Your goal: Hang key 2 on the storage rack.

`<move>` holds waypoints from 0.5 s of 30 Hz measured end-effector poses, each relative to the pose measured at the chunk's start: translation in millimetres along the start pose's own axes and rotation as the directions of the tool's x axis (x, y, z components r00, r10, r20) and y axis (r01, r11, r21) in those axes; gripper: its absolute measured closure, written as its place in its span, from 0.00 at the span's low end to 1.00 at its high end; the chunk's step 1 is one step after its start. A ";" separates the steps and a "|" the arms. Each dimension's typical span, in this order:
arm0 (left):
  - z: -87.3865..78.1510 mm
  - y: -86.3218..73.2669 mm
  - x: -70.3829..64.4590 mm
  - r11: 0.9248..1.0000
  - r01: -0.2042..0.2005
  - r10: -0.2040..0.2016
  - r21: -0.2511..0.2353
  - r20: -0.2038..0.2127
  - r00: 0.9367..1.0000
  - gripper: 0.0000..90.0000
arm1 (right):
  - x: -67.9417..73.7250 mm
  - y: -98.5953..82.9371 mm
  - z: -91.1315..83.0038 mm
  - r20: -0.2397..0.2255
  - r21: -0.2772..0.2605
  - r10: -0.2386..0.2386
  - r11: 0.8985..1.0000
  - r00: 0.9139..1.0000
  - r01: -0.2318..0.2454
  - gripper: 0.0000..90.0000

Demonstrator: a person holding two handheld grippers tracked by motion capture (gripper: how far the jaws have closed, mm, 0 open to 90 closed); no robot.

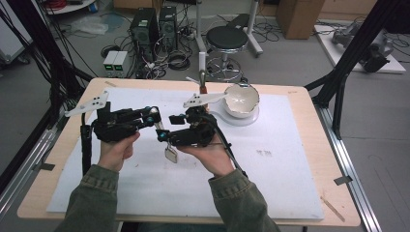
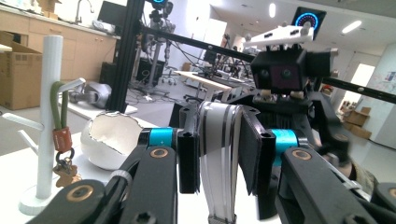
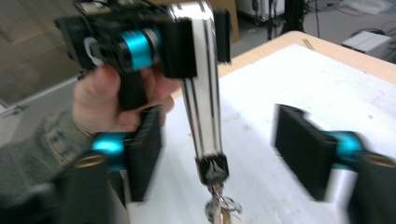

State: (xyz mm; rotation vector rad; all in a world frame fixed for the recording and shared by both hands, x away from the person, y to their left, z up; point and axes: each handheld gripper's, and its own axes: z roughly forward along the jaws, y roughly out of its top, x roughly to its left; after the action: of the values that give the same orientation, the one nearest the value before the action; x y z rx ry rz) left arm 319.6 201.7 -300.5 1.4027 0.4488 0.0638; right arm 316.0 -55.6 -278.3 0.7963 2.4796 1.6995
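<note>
Over white mat [image 1: 270, 183], left claw [image 2: 218, 154] pinches strap [image 2: 219, 154]

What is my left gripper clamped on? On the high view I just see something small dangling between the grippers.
Observer: The left gripper view shows the left gripper shut on a grey strap with dark stripes.
Operator: Are the right jaws around it?
Observer: The right gripper view shows the right gripper open, one jaw either side of the strap, neither touching.
Operator: What hangs from it?
Observer: A black clasp, then a metal ring.
</note>
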 end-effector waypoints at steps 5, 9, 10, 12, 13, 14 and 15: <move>2.8 -1.3 -0.6 0.999 -0.027 0.027 0.018 -0.023 0.999 0.79 | -2.8 -6.3 -2.7 0.067 0.021 -0.004 1.000 0.998 0.002 0.11; 4.7 -2.4 0.9 0.998 -0.045 0.047 0.035 -0.053 0.997 0.78 | -7.7 -12.8 -5.4 0.103 0.039 0.009 0.999 0.995 -0.013 0.01; 4.7 -2.4 0.9 0.998 -0.045 0.047 0.035 -0.053 0.997 0.79 | -9.3 -15.6 -6.9 0.109 0.044 0.011 0.999 0.994 -0.016 0.01; 7.6 -2.4 2.1 0.996 -0.062 0.068 0.067 -0.082 0.994 0.79 | -12.3 -20.3 -9.9 0.120 0.043 0.020 0.999 0.993 -0.025 0.01; 8.9 -2.3 2.8 0.995 -0.060 0.067 0.077 -0.091 0.994 0.79 | -13.6 -22.9 -11.6 0.126 0.043 0.021 0.999 0.992 -0.027 0.01; 9.9 -2.1 3.4 0.995 -0.060 0.068 0.085 -0.095 0.993 0.79 | -15.0 -25.6 -13.6 0.135 0.042 0.014 0.999 0.991 -0.020 0.01; 10.8 -1.9 4.1 0.994 -0.060 0.069 0.092 -0.100 0.993 0.79 | -16.4 -28.4 -15.5 0.146 0.039 0.007 0.999 0.989 -0.013 0.01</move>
State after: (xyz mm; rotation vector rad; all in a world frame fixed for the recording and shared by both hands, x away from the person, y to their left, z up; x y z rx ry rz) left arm 326.6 192.5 -302.3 1.5063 0.4964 0.1716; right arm 314.3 -83.7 -301.3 0.9030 2.4230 1.5387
